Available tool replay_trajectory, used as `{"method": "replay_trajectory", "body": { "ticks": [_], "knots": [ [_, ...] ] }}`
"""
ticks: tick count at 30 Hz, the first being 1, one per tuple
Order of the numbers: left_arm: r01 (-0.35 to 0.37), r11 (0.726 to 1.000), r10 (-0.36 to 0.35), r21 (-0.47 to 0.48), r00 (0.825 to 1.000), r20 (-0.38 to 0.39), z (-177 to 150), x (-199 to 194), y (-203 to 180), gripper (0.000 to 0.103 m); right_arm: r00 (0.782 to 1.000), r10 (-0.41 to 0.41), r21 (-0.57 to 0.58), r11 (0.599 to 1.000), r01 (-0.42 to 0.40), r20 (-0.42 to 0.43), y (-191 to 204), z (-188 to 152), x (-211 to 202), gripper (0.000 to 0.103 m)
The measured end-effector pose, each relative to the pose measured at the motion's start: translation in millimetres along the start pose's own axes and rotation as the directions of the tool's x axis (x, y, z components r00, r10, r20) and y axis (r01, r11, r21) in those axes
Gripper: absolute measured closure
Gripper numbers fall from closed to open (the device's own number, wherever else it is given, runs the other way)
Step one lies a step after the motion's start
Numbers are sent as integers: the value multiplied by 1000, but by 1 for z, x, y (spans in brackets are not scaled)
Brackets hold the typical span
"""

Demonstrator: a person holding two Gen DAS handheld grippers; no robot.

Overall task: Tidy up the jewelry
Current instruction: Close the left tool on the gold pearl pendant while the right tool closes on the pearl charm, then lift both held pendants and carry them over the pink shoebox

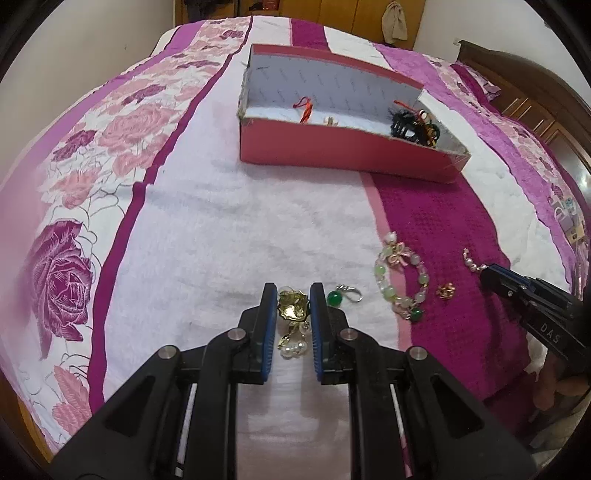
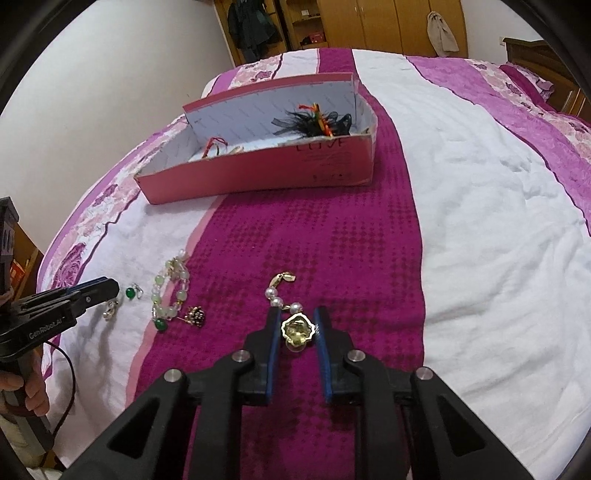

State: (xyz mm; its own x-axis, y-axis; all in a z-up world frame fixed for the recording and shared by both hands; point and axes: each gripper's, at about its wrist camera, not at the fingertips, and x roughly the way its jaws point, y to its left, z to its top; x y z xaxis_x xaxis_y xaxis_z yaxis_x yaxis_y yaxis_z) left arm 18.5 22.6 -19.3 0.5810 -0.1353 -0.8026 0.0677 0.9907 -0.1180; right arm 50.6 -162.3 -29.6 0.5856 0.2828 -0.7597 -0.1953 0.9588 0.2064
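Note:
In the left wrist view my left gripper [image 1: 293,295] is shut on a gold leaf-shaped brooch with pearls [image 1: 293,312] that lies on the white stripe of the bedcover. My right gripper [image 2: 297,318] is shut on the gold pendant [image 2: 297,328] of a pearl chain [image 2: 275,295] on the magenta stripe. Between the two grippers lie a green bead bracelet [image 1: 400,280], a green stone earring [image 1: 334,297] and a small gold earring [image 1: 445,291]. Farther back stands an open pink box [image 1: 332,147] holding a red thread piece [image 1: 304,107] and a black feathery piece [image 1: 410,125].
The bed's floral pink cover [image 1: 122,122] falls away at the left edge. A wooden wardrobe [image 2: 369,22] stands behind the bed and a headboard [image 2: 535,51] at the far right. A hand [image 2: 33,391] holds the left gripper's handle.

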Motion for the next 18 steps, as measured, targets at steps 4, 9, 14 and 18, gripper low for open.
{"method": "replay_trajectory", "body": {
  "ticks": [4, 9, 14, 18],
  "knots": [
    [8, 1000, -8, 2, 1000, 18, 1, -7, -2, 94, 1000, 9, 0, 1000, -9, 24, 1, 1, -8, 83],
    [18, 1000, -18, 5, 998, 53, 5, -16, -6, 94, 998, 18, -4, 1000, -18, 64, 3, 4, -21, 83],
    [26, 999, -28, 20, 994, 104, 10, -27, -11, 94, 994, 23, -6, 1000, -22, 111, 3, 8, -33, 83],
    [24, 1000, -26, 16, 989, 144, 14, -33, -13, 94, 988, 29, -2, 1000, -29, 151, 3, 11, -42, 83]
  ]
}}
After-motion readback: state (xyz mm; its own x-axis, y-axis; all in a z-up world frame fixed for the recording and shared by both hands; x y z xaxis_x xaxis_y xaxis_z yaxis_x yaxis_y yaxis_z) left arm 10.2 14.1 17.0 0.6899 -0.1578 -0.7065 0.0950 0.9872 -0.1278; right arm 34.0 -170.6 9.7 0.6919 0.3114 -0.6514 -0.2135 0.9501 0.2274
